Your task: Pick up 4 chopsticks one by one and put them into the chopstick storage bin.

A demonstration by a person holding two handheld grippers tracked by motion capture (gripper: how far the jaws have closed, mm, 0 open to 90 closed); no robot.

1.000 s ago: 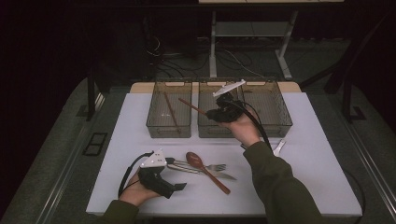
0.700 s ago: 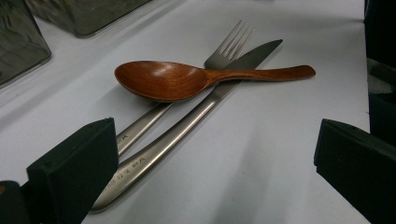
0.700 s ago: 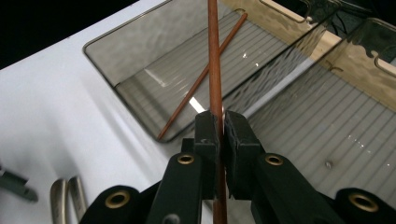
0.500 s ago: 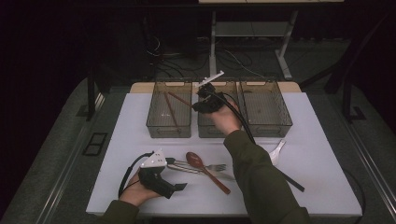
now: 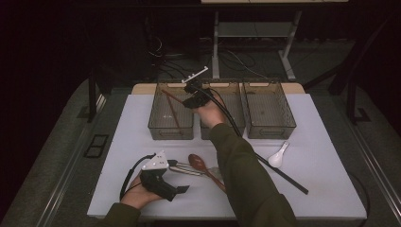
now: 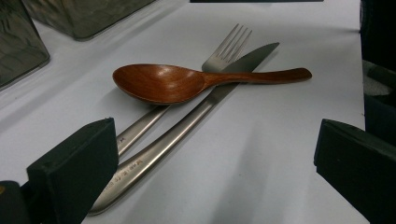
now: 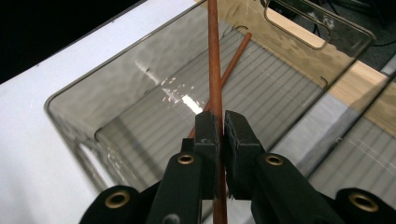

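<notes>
Left bin [image 5: 171,124] open on top; chopstick [image 5: 173,115] lies slanted inside. Right gripper [image 5: 191,91] above its right rim. Wooden spoon [image 6: 187,83] over fork [image 6: 224,51] and knife [image 6: 187,135] blocks left gripper [image 5: 182,189] ahead; white table [image 5: 326,161] near right edge bare.

A thin reddish-brown wooden chopstick [image 7: 214,56] is pinched in the right tool [image 7: 223,122], tilted above the left transparent bin [image 5: 156,124], where a second chopstick [image 5: 171,110] lies slanted.
</notes>
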